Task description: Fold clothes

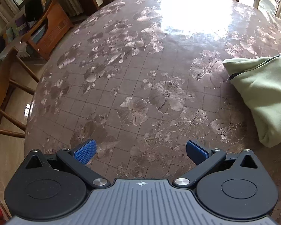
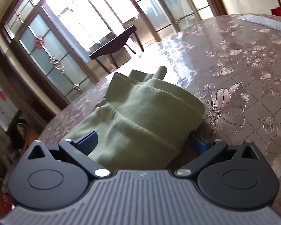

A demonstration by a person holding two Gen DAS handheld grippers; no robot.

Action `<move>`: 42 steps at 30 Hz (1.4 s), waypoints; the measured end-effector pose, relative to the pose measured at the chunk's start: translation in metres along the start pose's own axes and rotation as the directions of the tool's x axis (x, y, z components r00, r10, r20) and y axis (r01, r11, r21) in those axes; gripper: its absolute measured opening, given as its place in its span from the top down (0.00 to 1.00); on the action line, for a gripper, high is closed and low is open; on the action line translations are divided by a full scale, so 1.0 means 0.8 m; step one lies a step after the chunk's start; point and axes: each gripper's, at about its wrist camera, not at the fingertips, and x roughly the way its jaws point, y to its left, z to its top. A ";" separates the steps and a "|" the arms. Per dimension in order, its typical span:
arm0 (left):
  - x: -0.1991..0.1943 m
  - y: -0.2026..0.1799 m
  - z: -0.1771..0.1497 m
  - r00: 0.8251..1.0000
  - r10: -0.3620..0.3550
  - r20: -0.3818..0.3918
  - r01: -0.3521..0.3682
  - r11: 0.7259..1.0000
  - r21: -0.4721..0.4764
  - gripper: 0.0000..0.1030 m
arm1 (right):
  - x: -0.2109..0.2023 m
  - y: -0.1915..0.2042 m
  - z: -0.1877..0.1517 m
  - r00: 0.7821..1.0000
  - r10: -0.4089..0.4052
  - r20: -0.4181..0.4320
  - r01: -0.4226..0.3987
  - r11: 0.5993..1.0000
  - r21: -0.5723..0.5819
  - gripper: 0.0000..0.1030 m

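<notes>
Left tool (image 1: pixel 140 151) hangs over bare bench (image 1: pixel 133 60), its blue pads (image 1: pixel 85 151) spread wide, nothing between them; the garment (image 1: pixel 262 97) lies well off to its right, a pale green bundle resting on the flowered cloth. Over on the other side, the right tool (image 2: pixel 142 140) is right on top of that garment (image 2: pixel 140 116); its jaws stand wide too, one pad either side of the nearest fold, the cloth bulging up between them; I can't tell whether the pads touch the fabric, but they are plainly not pinching it.

The garment itself looks already doubled over, thick rolled edges stacked on one another, a cuff or sleeve end poking up at the far side toward the windows (image 2: pixel 52 43); how many folds remain I can't judge from here, though it sits lumpy, not flat.

How will it handle? Soft, thick knit by the look of it, light enough, no stiffness at all; it will sag and slump wherever it isn't supported, and the layers may slide apart on that glossy bench cover. Best hold, I'd say, is at a corner or along a rolled edge near the right tool, taking all layers at once; the left tool would need to come across to the garment's opposite corner so the fold lifts evenly.
</notes>
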 end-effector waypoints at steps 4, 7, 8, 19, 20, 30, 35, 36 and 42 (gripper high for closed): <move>0.007 0.002 -0.003 1.000 -0.003 -0.022 0.003 1.000 -0.004 0.00 | 0.017 0.001 -0.001 0.999 -0.044 -0.012 0.044 0.999 0.007 0.20; 0.010 0.004 -0.004 1.000 -0.003 -0.031 0.003 1.000 -0.015 0.00 | 0.020 -0.005 0.008 0.999 -0.035 -0.017 0.035 0.999 0.004 0.44; 0.011 0.006 -0.004 0.999 -0.005 -0.033 0.004 1.000 -0.021 0.00 | 0.023 -0.006 0.012 0.999 -0.028 -0.022 0.028 1.000 -0.003 0.49; 0.011 -0.005 -0.006 0.999 -0.019 -0.035 0.019 1.000 -0.020 0.00 | 0.070 0.026 0.075 0.995 0.073 -0.061 -0.086 0.961 -0.262 0.57; 0.011 -0.007 -0.007 0.999 -0.030 -0.032 0.029 0.999 -0.018 0.00 | 0.078 0.032 0.084 0.994 0.084 -0.071 -0.101 0.950 -0.297 0.57; -0.006 -0.050 -0.003 0.984 -0.177 0.015 0.175 0.981 0.080 0.00 | 0.168 0.083 0.134 0.984 0.044 -0.173 -0.132 0.830 -0.542 0.34; -0.004 -0.067 0.006 0.981 -0.195 0.011 0.193 0.975 0.110 0.00 | 0.149 0.083 0.147 0.992 -0.001 -0.127 -0.077 0.794 -0.603 0.12; -0.002 -0.067 0.008 0.980 -0.197 0.009 0.195 0.975 0.107 0.00 | 0.140 0.079 0.150 0.992 -0.002 -0.126 -0.074 0.801 -0.595 0.12; 0.016 -0.049 0.025 0.979 -0.201 -0.021 0.202 0.979 0.033 0.00 | 0.038 0.071 0.125 0.999 0.024 -0.022 -0.033 0.755 -0.655 0.06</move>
